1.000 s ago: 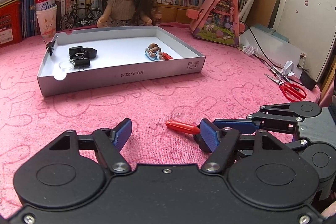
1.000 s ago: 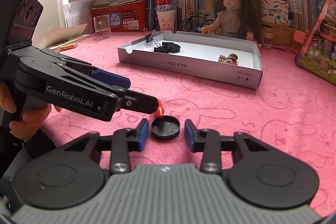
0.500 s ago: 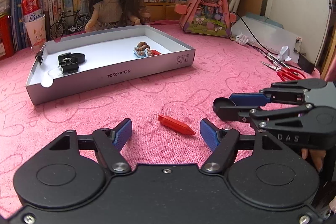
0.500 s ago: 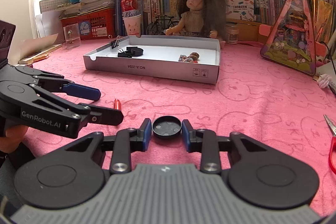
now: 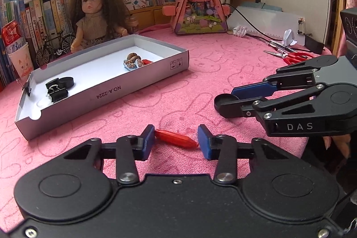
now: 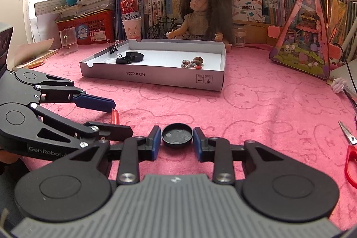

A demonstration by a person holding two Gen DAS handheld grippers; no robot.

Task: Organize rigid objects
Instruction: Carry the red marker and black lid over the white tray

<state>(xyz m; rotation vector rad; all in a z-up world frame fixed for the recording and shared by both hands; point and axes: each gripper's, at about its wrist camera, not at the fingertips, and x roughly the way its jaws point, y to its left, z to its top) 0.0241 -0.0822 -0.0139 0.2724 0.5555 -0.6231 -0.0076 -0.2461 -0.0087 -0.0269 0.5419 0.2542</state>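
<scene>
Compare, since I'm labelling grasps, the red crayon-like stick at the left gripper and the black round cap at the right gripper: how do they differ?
The red stick is long, thin and pointed; the black cap is a low round disc. The stick lies lengthwise across the left gripper, whose pads look to touch only its ends; the cap sits squarely between the closed-in pads of the right gripper. Both are small and hard, on or just above the pink cloth.

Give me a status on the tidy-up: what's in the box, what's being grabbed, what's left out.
Done: binder clips, a black cap and small trinkets lie in the white box.
In hand: the right gripper clamps a black lid; the left gripper brackets a red crayon, not yet closed.
Left: both pieces must reach the box.
</scene>
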